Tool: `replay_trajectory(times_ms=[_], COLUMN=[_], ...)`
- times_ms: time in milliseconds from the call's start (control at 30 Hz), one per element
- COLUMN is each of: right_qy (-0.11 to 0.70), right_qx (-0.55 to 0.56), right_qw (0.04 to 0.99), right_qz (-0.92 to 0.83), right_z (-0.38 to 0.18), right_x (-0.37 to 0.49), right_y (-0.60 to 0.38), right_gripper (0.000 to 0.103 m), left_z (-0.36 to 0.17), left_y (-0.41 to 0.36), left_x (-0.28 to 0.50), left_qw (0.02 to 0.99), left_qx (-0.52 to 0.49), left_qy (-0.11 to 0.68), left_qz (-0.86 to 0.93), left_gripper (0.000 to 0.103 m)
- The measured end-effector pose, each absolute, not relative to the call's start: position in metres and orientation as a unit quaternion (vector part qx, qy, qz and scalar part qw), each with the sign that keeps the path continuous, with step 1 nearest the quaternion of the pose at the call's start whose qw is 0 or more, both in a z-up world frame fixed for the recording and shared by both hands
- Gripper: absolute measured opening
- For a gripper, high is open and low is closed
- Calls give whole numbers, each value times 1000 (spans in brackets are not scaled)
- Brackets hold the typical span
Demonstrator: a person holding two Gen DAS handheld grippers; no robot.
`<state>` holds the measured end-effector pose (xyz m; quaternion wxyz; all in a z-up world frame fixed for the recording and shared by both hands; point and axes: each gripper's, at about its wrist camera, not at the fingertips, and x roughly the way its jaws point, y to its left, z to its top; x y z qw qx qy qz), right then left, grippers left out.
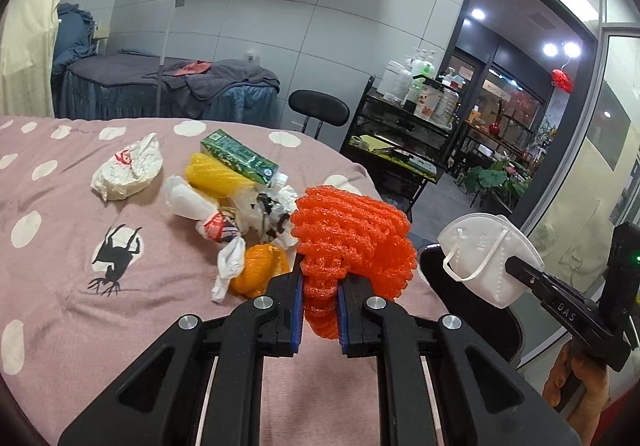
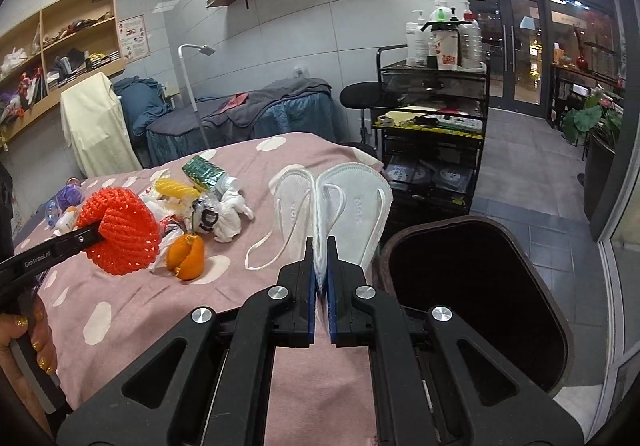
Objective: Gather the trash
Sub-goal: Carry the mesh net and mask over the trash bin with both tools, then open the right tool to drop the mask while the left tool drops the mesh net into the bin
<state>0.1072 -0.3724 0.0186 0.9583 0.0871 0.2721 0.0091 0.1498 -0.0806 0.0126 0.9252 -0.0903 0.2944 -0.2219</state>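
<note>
My left gripper (image 1: 319, 288) is shut on a red foam fruit net (image 1: 352, 234), held above the pink spotted bedspread (image 1: 60, 266). The same red net (image 2: 120, 232) shows at the left of the right wrist view. My right gripper (image 2: 321, 266) is shut on a folded white face mask (image 2: 340, 205), its ear loops hanging; the mask (image 1: 486, 250) also appears at the right of the left wrist view. A dark open trash bin (image 2: 476, 298) stands just right of the bed edge. More trash lies on the bed: a green carton (image 1: 240, 155), a yellow net (image 1: 214, 175), crumpled paper (image 1: 128, 169), orange peel (image 1: 260, 272).
A black trolley (image 2: 432, 117) loaded with bottles stands beyond the bin, with a black stool (image 1: 318, 109) beside it. A second bed with grey covers (image 1: 172, 85) sits along the far wall. A person's hand (image 2: 24, 346) holds the left gripper's handle.
</note>
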Motion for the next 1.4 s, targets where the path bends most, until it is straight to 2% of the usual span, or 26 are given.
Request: replay_trajectory(times_ms=[533,1000,1033,1100,1133,1167,1400], right_qy=[342,396,396,391,384,370,345], right_qx=[116,139,141,139,139,139,147], right_qw=[928,901,900,902,904,909,916], right_qz=[-90,-113,-112,-116,-123,-132,-144], right_z=[-43,-88,-89,-88,-88,-85,-70], right_x=[109,113,113,111,109,104,89], right_y=[-445,-463,-464,-462,-461,-460,-461], right_gripper=[5,7,13,42,71,79,80], left_z=[12,7,6,5,4,3,-1], left_y=[-148,-188,-191,-198,-201,-203,-230], left_x=[150,149,149,150,149,149,156], left_qw=[907,892,891,888,886,884,868], left_qx=[-60,-36,-34,-31,-31,-32,-24], left_qy=[303,317,318,322,324,326,344], left_qz=[-288,-320,-323,-327,-330,-333,-357], left_gripper=[13,13,13,13,13,13,13])
